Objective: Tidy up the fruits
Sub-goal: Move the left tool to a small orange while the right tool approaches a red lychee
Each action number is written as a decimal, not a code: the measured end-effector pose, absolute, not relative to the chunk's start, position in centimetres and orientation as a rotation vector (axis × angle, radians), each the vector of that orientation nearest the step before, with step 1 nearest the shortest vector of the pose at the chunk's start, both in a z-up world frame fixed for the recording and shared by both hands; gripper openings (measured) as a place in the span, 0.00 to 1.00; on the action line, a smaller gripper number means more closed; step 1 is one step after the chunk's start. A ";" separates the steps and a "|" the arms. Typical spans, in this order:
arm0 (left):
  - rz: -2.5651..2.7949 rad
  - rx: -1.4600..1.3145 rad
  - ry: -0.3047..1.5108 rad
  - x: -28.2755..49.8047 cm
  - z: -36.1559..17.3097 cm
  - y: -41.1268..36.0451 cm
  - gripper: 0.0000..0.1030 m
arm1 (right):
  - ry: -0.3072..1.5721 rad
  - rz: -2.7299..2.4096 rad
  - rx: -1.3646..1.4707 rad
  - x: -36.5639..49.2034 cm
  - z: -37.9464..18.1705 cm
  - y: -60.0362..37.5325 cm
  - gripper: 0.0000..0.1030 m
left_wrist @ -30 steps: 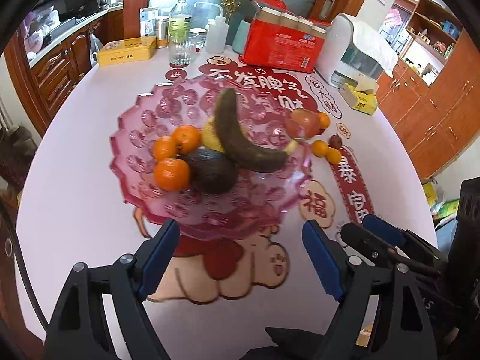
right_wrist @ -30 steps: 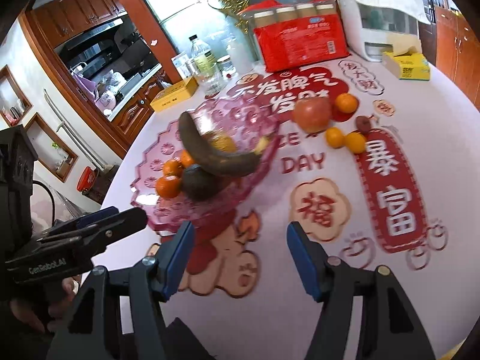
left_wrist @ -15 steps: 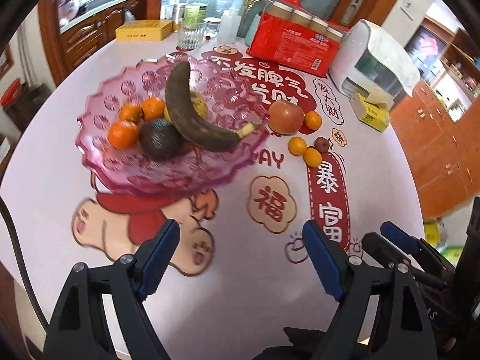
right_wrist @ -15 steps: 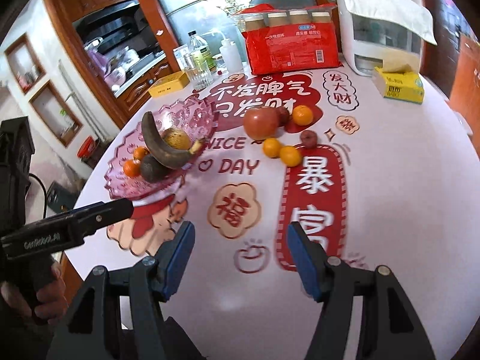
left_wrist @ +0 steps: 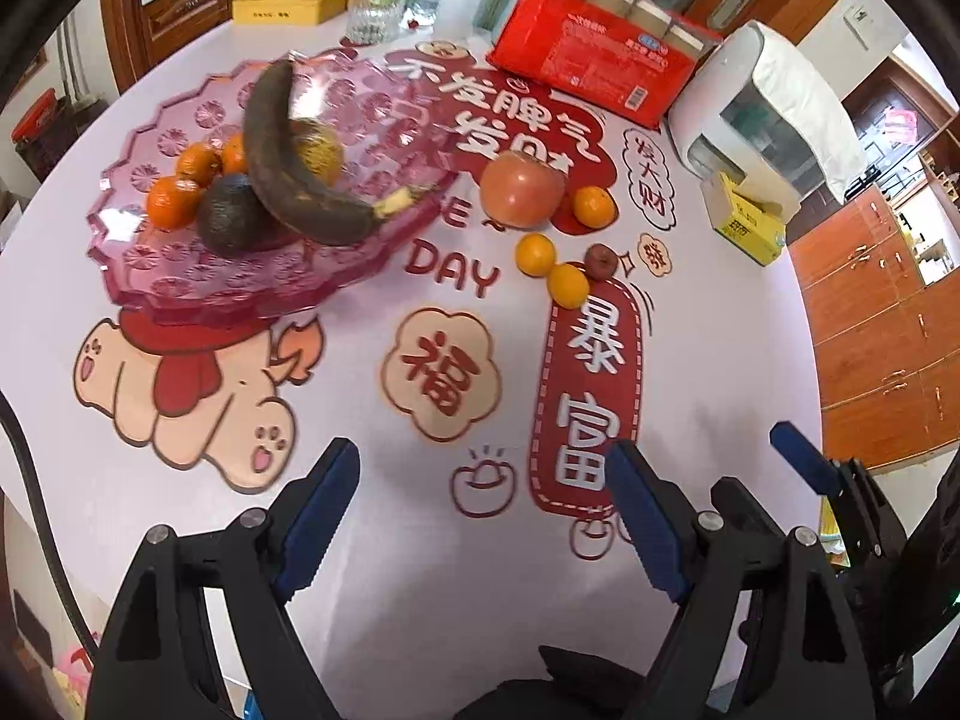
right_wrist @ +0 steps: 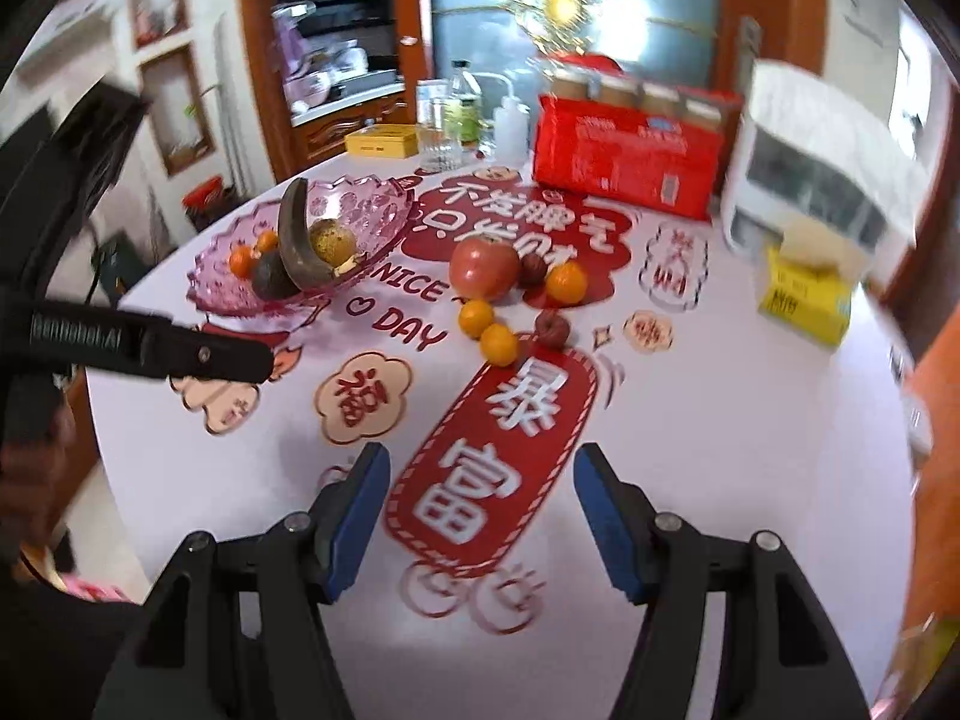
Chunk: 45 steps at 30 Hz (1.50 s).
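A pink glass fruit bowl [left_wrist: 180, 282] [right_wrist: 384, 204] holds a blackened banana [left_wrist: 282, 162] [right_wrist: 294, 240], an avocado [left_wrist: 231, 216], several mandarins [left_wrist: 171, 201] and a yellowish fruit [right_wrist: 330, 240]. On the table to its right lie a large red apple [left_wrist: 522, 192] [right_wrist: 483, 267], three mandarins [left_wrist: 534, 253] [right_wrist: 498, 344] and small dark red fruits [left_wrist: 601, 261] [right_wrist: 552, 329]. My left gripper [left_wrist: 483, 483] is open and empty, well short of the fruit. My right gripper [right_wrist: 483, 480] is open and empty over the red banner print.
A white round table [left_wrist: 720, 360] carries printed red decals. At the back stand a red package of jars [left_wrist: 588, 60] [right_wrist: 624, 162], a white dispenser [left_wrist: 762, 114], a yellow tissue box [left_wrist: 744, 222] [right_wrist: 804, 300], a yellow tin [left_wrist: 288, 3], and bottles with a glass [right_wrist: 444, 132]. The left gripper's body [right_wrist: 150, 348] crosses the right view.
Both grippers have swung right and pulled back from the bowl toward the loose fruit. The bowl now sits farther left in both views. Both stay open and empty.
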<state>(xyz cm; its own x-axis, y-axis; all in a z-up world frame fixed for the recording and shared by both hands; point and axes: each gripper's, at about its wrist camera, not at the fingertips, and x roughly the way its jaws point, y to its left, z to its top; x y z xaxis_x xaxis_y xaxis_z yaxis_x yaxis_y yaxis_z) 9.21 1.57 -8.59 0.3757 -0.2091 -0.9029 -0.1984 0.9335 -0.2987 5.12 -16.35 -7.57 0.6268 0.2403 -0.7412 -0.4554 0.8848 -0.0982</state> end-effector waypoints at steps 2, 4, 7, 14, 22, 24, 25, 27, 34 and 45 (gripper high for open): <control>-0.010 -0.390 1.220 10.0 -8.6 0.9 0.81 | 0.776 0.421 -0.344 5.5 -7.3 -16.6 0.62; -0.004 -0.389 1.244 10.8 -8.5 0.4 0.81 | 0.759 0.444 -0.380 6.1 -7.2 -17.0 0.62; 0.012 -0.400 1.283 12.3 -8.7 -0.3 0.81 | 0.745 0.475 -0.435 7.5 -7.4 -17.5 0.62; 0.058 -0.436 1.351 15.6 -9.6 -1.3 0.81 | 0.704 0.528 -0.533 11.2 -7.5 -18.2 0.62; 0.098 -0.455 1.375 19.3 -10.3 -1.8 0.80 | 0.616 0.590 -0.620 16.0 -6.9 -17.6 0.62; 0.105 -0.452 1.383 20.3 -10.5 -2.1 0.80 | 0.601 0.606 -0.644 17.0 -7.1 -17.5 0.62; 0.107 -0.451 1.385 20.7 -10.6 -2.1 0.80 | 0.591 0.613 -0.656 17.5 -7.3 -17.4 0.62; 0.112 -0.445 1.390 21.7 -10.9 -2.4 0.80 | 0.563 0.634 -0.687 18.5 -7.7 -17.1 0.62; 0.119 -0.460 1.406 24.0 -13.2 -3.0 0.79 | 0.580 0.747 -0.683 20.8 -10.7 -17.3 0.62; 0.087 -0.474 1.433 26.7 -17.2 -4.8 0.63 | 0.632 0.809 -0.686 22.0 -15.7 -17.1 0.56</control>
